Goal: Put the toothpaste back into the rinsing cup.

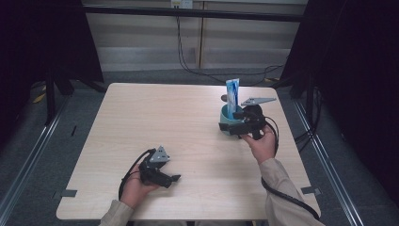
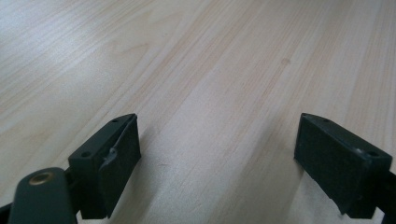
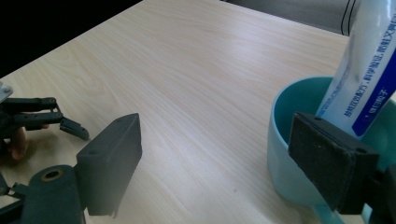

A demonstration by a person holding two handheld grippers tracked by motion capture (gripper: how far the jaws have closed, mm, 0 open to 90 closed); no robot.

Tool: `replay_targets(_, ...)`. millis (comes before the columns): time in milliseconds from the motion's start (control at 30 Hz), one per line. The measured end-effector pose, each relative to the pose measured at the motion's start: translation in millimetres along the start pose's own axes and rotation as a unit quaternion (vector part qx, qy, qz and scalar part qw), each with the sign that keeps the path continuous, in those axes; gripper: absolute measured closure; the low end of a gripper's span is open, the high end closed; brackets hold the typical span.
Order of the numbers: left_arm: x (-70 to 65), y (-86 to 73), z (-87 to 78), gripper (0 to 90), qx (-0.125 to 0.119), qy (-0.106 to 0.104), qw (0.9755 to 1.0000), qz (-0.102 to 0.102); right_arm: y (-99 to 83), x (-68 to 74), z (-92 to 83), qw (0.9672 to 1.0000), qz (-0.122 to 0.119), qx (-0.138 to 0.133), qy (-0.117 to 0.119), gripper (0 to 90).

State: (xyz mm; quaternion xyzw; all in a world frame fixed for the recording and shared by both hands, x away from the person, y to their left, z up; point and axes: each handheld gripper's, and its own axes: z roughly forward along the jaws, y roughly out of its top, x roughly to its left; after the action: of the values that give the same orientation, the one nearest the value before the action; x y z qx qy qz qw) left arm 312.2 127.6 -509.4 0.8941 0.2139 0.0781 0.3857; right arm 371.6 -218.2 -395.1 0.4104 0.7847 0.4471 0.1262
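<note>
A teal cup [image 1: 228, 123] stands toward the far right of the desk [image 1: 141, 117], and a blue-and-white tube [image 1: 232, 96], toothpaste by the look of it, stands in it, leaning against the rim with its flat crimped end sticking well up above. The tube looks light and soft-walled, likely to dent under a hard squeeze and a bit slick on its glossy skin, so I would take it across the flat upper part, where the jaws can close on its broad faces. The cup seems rigid plastic and light enough to tip or slide if the tube drags on its rim; its handle side, near the hand, would be the place to steady it. The right gripper [image 1: 244, 123] is right at the cup, jaws wide apart and holding nothing; in the right gripper view one jaw sits in front of the cup's wall [image 3: 285, 154] and the tube [image 3: 369, 70] rises behind it, its printing too blurred to read. The tube's lower end is hidden inside the cup, and its top is cut off in that view. The left gripper [image 1: 165, 180] rests low over the near left of the desk, well apart from the cup, jaws spread wide over bare wood [image 2: 210, 84].
</note>
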Motion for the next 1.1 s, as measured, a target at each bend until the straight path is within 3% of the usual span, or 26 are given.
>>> replay_targets(633, -0.1, 0.0, 0.1, 14.0, -0.001, 0.000, 1.0000, -0.001, -22.9, 10.2, -0.3, 0.9995, -0.027, 0.014, 0.005, 17.3)
replay_targets(1100, 0.0, 0.0, 0.0, 14.0, 0.000, 0.000, 1.0000, 0.000, -47.8, 8.9, -5.1, 0.9995, -0.018, 0.021, 0.017, 17.3)
